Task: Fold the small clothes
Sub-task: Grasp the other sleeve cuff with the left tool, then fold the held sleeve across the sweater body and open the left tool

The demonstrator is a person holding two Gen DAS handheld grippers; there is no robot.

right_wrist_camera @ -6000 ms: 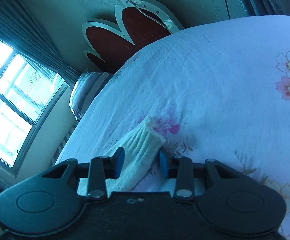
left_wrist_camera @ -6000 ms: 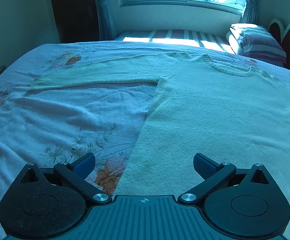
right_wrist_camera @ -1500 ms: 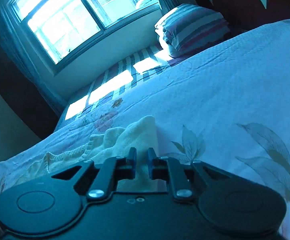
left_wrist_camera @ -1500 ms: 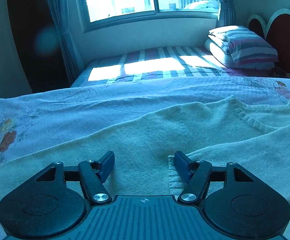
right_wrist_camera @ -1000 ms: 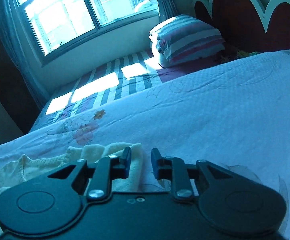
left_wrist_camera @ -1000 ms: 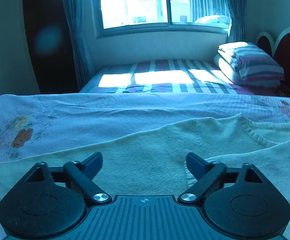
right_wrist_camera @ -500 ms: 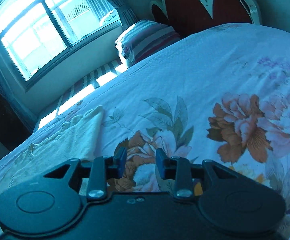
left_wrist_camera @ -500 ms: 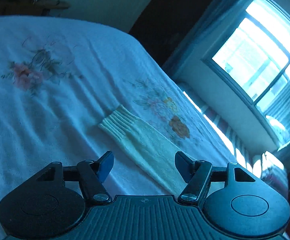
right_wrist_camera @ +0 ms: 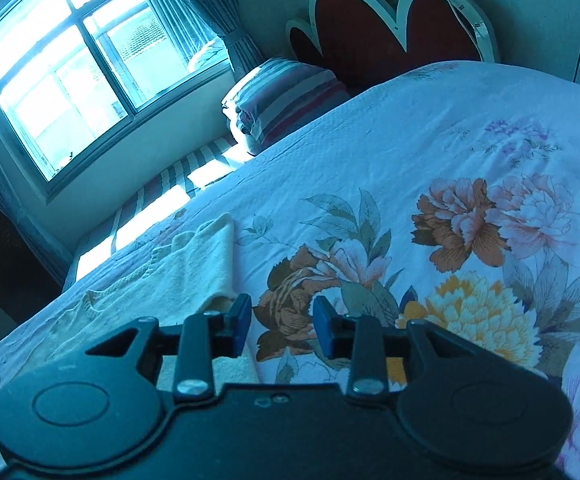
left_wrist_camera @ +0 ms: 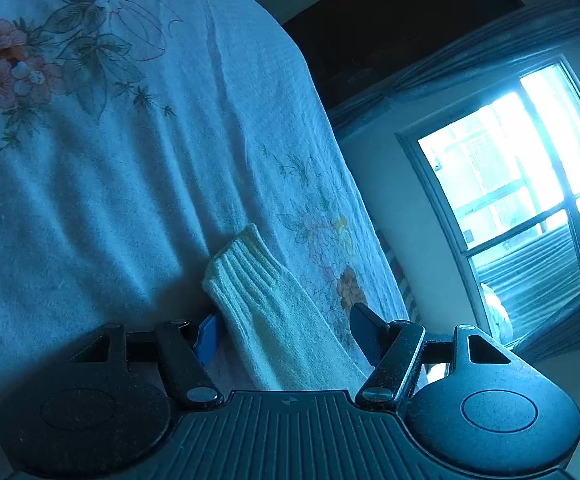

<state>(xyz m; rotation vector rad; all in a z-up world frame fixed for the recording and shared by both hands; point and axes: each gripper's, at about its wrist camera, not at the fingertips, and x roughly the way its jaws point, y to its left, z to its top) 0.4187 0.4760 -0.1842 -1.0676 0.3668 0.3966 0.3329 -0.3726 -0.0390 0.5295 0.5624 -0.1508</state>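
A pale cream knit sweater lies on a floral bedspread (left_wrist_camera: 101,184). In the left wrist view its left sleeve (left_wrist_camera: 277,320) with a ribbed cuff (left_wrist_camera: 241,260) lies between the fingers of my open left gripper (left_wrist_camera: 285,332), which straddles it without closing. In the right wrist view the sweater's folded right side (right_wrist_camera: 193,268) lies on the bedspread (right_wrist_camera: 430,152) to the left of my right gripper (right_wrist_camera: 281,320), which is open and empty over printed flowers.
A folded striped quilt (right_wrist_camera: 285,100) rests near a dark red headboard (right_wrist_camera: 390,28). A second striped bed (right_wrist_camera: 157,200) stands under the bright window (right_wrist_camera: 77,60). The window (left_wrist_camera: 530,184) and a dark wardrobe (left_wrist_camera: 390,28) also show in the left wrist view.
My left gripper has moved from the sweater's shoulder out along the left sleeve and now straddles its cuff end. My right gripper let go of the right sleeve and drew back, opening wider.
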